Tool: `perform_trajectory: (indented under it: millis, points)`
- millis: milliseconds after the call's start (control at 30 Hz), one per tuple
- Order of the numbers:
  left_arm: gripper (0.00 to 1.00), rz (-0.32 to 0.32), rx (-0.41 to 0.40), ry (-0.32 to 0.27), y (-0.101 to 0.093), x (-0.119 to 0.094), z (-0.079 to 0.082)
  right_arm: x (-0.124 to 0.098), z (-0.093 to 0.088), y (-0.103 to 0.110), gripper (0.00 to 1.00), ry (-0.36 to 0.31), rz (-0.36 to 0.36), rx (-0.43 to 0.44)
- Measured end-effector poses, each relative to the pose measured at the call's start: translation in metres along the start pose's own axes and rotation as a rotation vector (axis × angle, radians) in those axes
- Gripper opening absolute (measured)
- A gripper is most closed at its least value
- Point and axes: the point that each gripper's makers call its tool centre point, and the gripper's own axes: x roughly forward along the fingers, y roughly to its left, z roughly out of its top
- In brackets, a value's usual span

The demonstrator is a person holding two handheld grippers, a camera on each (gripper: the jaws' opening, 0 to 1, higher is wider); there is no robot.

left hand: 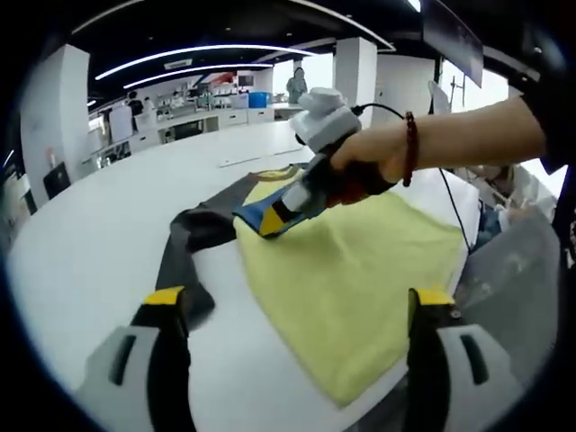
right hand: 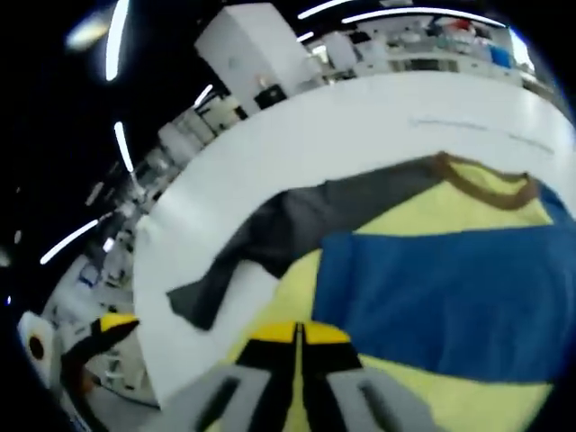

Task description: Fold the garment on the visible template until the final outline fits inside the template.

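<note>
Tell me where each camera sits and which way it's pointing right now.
Left gripper view: rides the left tongs, open, looking across the white table at the garment; the right tongs and the person's hand show.
Right gripper view: rides the right tongs, shut, close over the garment; the left tongs' tip shows.
Shared: garment and table.

Broad white table (left hand: 99,243) with rounded edge, yellow shirt (left hand: 351,279) lying flat on top near the front edge, blue band across the chest, brown collar (right hand: 486,184), dark grey sleeve (left hand: 184,243) stretched out sideways over the bare white surface
</note>
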Motion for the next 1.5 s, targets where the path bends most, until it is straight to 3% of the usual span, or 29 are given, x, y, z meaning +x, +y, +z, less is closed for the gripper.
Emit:
perform_trajectory:
  millis: [167,300,600,900,1267,1500]
  points:
    - [0.99,0.012,-0.008,-0.007,0.003,-0.001,0.001,0.000,-0.001,0.003,0.01,0.005,0.012,-0.001]
    - [0.99,0.020,-0.010,-0.005,0.006,-0.002,0.001,-0.003,0.004,0.009,0.10,0.000,0.036,0.001]
    - [0.99,0.020,-0.005,-0.013,0.007,0.000,0.005,-0.013,0.018,0.017,0.54,-0.019,0.064,-0.096]
    - [0.99,0.021,-0.020,-0.020,0.007,0.002,0.009,-0.034,0.027,0.015,0.80,-0.038,0.056,-0.212]
    - [0.99,0.019,-0.053,-0.012,0.004,0.006,0.009,-0.075,0.028,-0.005,0.97,-0.072,0.037,-0.241]
    - [0.99,0.018,-0.032,-0.005,-0.001,0.007,0.013,-0.102,0.023,-0.036,0.96,-0.086,-0.034,-0.259]
